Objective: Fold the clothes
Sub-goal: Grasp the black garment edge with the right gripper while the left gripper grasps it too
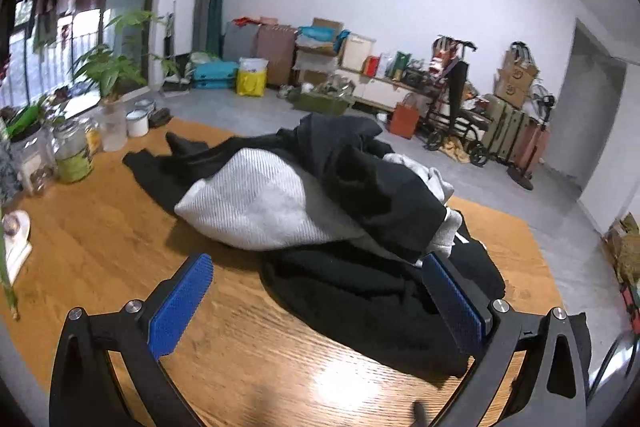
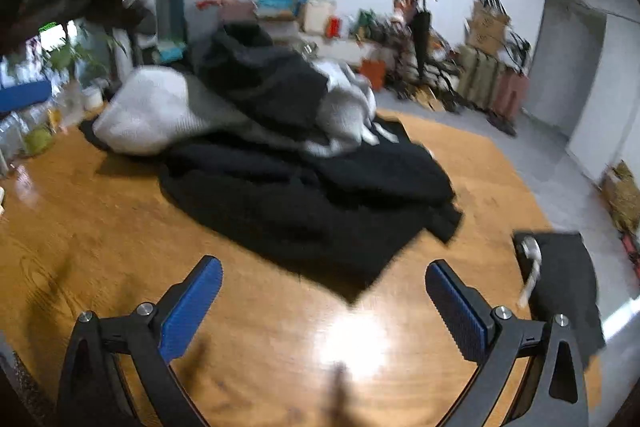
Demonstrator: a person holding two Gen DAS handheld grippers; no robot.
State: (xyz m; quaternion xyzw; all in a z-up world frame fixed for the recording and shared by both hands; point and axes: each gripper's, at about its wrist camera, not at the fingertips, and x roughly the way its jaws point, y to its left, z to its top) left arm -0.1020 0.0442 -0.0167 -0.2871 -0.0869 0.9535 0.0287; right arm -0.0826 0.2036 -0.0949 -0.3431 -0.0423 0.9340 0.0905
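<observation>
The left handheld gripper of matte black plastic [image 1: 318, 301] carries two flat blue pads with a fine ribbed texture [image 1: 180, 303], one on the inner face of each of its jaws. Behind each pad, curved black arms with elongated cut-out slots fan outward, pinned by round silver screws [image 1: 133, 305]. The right handheld gripper of the same black plastic [image 2: 324, 307] looks identical: blue ribbed pads [image 2: 456, 311], silver screw heads [image 2: 501, 311], slotted black arms.

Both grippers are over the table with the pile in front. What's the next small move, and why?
Probably ease the left gripper forward to pinch the near edge of the black garment. Both grippers are open and empty, the clothes pile is unsorted, and this flat black piece lies nearest, spread on the wooden table between the left fingers, with the white knit heaped further back.
</observation>
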